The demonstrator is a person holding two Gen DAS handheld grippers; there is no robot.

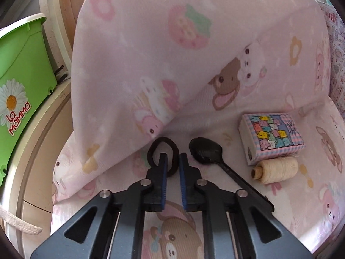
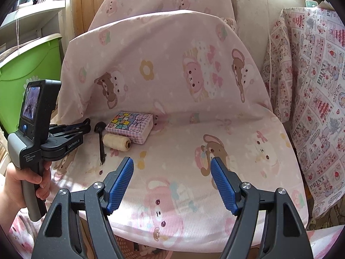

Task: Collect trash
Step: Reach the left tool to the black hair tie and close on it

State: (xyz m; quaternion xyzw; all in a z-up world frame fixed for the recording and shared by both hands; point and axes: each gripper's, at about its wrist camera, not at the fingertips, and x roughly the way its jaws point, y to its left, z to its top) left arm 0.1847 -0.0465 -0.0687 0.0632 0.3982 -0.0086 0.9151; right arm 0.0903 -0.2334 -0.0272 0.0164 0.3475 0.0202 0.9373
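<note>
A black hair tie (image 1: 155,144) lies on the pink cartoon-print cloth (image 1: 215,112) over a seat. My left gripper (image 1: 173,157) has one finger through the loop and is shut on the loop's right side. Just right of it lies a black plastic spoon (image 1: 204,151), its handle running under the right finger. In the right wrist view my left gripper (image 2: 86,125) sits at the seat's left, beside the spoon (image 2: 100,133). My right gripper (image 2: 172,164) hangs open over the seat's front with nothing between its fingers.
A pastel patterned box (image 1: 271,136) and a cream thread spool (image 1: 276,170) sit right of the spoon. A green bin (image 1: 23,75) stands to the left. A person's hand (image 2: 17,183) holds the left gripper's handle. Printed fabric (image 2: 312,86) hangs on the right.
</note>
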